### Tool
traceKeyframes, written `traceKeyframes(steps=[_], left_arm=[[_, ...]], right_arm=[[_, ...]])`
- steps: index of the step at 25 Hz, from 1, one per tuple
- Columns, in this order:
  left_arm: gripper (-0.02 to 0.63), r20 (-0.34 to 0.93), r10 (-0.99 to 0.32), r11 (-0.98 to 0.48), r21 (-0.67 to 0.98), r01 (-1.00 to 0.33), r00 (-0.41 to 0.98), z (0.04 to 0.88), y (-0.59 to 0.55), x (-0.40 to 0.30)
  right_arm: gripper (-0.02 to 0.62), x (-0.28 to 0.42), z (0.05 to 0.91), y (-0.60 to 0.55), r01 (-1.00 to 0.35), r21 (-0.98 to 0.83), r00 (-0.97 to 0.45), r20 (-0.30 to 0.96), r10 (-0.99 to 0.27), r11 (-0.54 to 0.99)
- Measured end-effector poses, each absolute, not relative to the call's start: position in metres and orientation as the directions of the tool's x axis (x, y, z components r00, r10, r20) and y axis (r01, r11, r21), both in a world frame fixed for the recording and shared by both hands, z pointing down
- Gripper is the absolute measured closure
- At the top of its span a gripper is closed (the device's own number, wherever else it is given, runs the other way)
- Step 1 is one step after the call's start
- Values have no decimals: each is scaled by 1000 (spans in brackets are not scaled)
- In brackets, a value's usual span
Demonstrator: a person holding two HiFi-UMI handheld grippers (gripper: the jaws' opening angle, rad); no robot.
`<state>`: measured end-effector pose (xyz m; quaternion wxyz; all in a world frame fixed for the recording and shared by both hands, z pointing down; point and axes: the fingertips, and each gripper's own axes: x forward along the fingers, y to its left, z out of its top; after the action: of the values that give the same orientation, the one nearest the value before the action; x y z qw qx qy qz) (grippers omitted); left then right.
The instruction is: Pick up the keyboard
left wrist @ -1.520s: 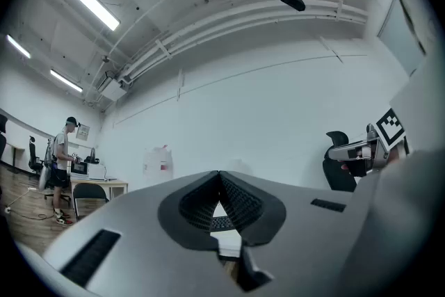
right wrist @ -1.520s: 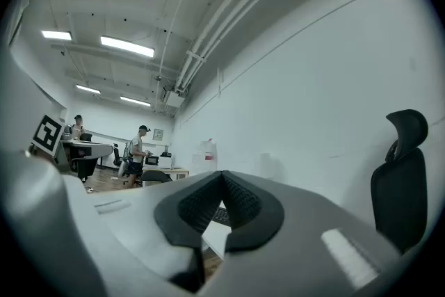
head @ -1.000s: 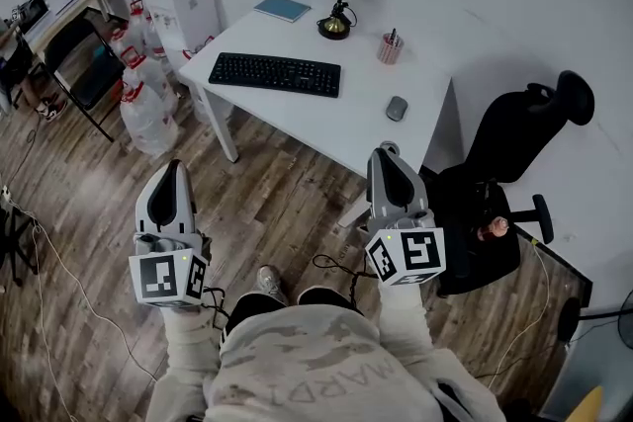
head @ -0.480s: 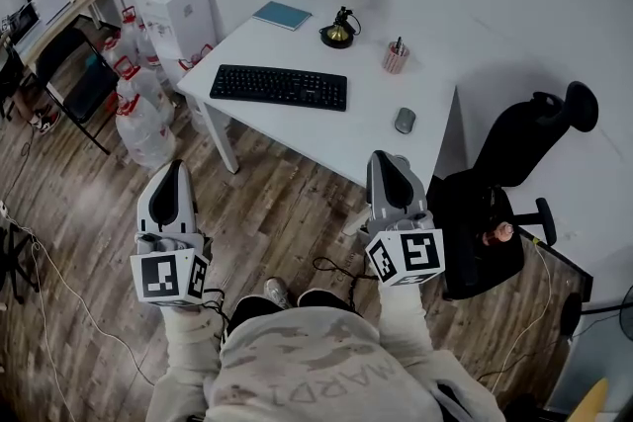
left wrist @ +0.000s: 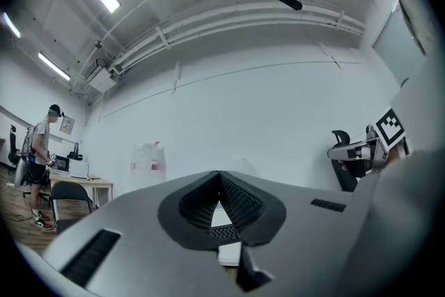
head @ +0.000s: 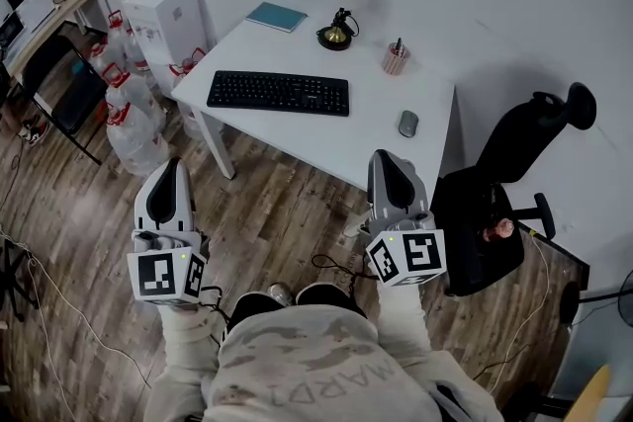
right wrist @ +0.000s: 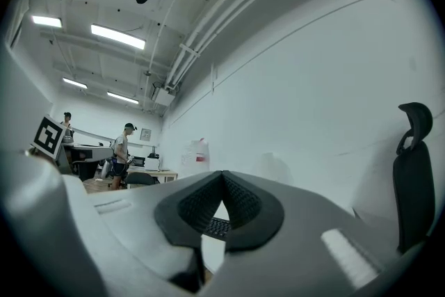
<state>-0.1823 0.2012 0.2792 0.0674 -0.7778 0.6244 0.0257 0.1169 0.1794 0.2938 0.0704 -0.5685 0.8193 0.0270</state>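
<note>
A black keyboard (head: 279, 93) lies on the white table (head: 326, 128) ahead of me, near its left half. My left gripper (head: 175, 169) is held over the wooden floor, well short of the table's left leg, jaws shut and empty. My right gripper (head: 388, 159) hovers at the table's near edge, below the mouse, also shut with nothing in it. In the left gripper view the jaws (left wrist: 220, 176) meet at the tips. In the right gripper view the jaws (right wrist: 222, 175) touch, and a strip of keyboard (right wrist: 217, 227) shows through the gap below the tips.
On the table sit a grey mouse (head: 407, 123), a pen cup (head: 396, 57), a small brass desk lamp (head: 336, 31) and a teal notebook (head: 276, 16). A black office chair (head: 499, 193) stands right of the table. Water jugs (head: 134, 119) and white boxes (head: 164, 15) stand at the left. Cables lie on the floor.
The table and keyboard have drawn nearer and lower in the head view as I stepped forward. Both grippers stay shut and keep their place in front of me.
</note>
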Motion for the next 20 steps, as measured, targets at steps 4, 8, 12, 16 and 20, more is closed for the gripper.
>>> traceKeyframes(steps=[4, 8, 12, 16, 20], left_arm=[[600, -121, -968, -217, -41, -975, 220, 284, 187, -192], [600, -111, -967, -224, -42, -974, 227, 289, 175, -196], [600, -100, -969, -225, -36, -974, 228, 295, 156, -204], [600, -95, -971, -217, -39, -975, 219, 298, 133, -210], [600, -99, -970, -219, -44, -975, 222, 296, 103, -213]], right_arm=[[584, 111, 301, 169, -940, -25, -335, -123, -934, 340], [584, 108, 306, 159, -943, -31, -327, -110, -938, 332], [584, 101, 312, 138, -943, -26, -329, -95, -940, 333], [584, 95, 317, 112, -941, -26, -334, -87, -939, 337], [584, 91, 317, 83, -941, -29, -333, -91, -938, 337]])
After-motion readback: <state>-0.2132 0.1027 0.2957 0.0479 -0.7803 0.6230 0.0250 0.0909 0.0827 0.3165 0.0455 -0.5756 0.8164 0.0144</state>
